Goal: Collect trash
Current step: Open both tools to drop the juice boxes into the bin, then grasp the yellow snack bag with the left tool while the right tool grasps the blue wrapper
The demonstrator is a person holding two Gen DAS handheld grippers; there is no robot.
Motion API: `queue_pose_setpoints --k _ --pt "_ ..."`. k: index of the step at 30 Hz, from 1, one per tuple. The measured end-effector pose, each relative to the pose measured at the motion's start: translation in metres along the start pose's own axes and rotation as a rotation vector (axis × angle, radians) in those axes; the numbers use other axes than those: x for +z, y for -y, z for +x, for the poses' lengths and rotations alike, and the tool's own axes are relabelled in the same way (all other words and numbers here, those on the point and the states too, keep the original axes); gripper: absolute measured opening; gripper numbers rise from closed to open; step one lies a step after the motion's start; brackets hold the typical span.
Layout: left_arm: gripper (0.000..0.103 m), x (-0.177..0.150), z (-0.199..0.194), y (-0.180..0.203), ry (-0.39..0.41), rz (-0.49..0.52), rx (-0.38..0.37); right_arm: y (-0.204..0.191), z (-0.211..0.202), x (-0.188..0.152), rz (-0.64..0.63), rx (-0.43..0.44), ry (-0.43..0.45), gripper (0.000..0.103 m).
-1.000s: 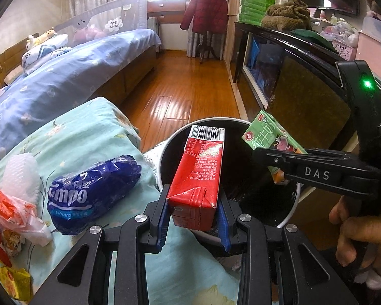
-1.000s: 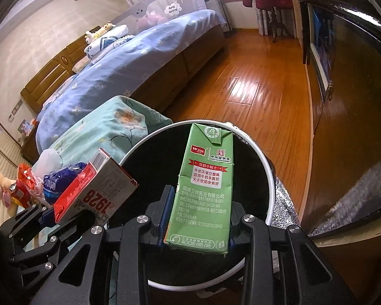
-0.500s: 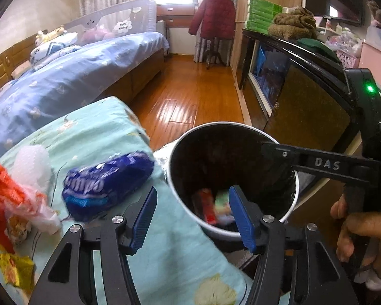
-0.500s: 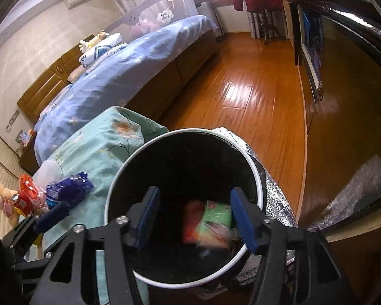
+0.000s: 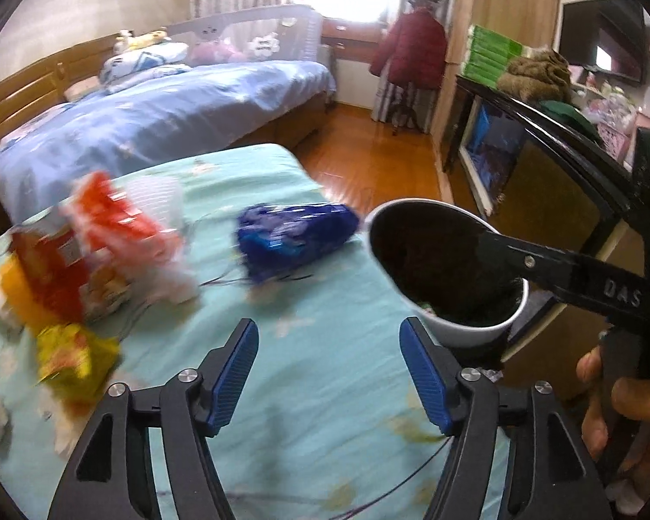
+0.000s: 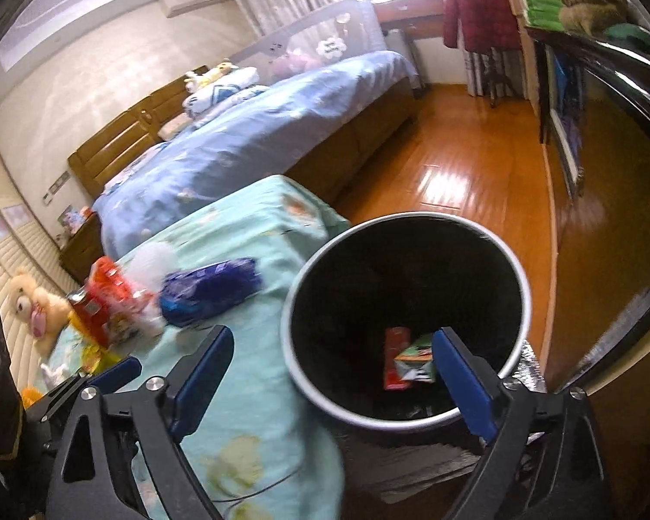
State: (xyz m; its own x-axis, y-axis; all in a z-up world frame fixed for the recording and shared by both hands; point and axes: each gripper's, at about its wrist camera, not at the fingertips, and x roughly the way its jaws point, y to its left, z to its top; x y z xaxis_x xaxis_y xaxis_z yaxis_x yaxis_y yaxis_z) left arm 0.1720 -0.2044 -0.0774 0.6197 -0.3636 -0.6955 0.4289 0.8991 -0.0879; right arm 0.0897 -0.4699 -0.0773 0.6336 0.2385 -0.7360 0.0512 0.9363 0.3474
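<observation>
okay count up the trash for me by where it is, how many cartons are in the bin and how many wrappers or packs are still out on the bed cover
Cartons in the bin: 2, the red carton and green carton.
Packs on the bed cover: 3 clear, the blue pack, red bag, yellow wrapper.
Total: 5; blurred white bits uncounted.

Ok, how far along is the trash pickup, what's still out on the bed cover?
Done: a red carton and a green carton lie inside the trash bin. In hand: nothing; the left hand-held gripper and right hand-held gripper are both open. Left: the blue packet, red-orange wrappers and yellow wrapper on the bed cover.
</observation>
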Motion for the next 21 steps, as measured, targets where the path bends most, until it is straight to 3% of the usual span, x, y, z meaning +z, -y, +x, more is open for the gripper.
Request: queue_pose_setpoints --k 9,21 --pt "0.075 -0.042 -0.053 -0.033 0.042 -0.09 0.075 -0.046 0.0 -0.018 -0.043 0.051 0.013 0.098" --pt "0.078 -0.071 -0.097 -0.048 0.061 -0.203 0.155 -0.089 0.021 -0.036 -0.103 0.104 -0.046 0.1"
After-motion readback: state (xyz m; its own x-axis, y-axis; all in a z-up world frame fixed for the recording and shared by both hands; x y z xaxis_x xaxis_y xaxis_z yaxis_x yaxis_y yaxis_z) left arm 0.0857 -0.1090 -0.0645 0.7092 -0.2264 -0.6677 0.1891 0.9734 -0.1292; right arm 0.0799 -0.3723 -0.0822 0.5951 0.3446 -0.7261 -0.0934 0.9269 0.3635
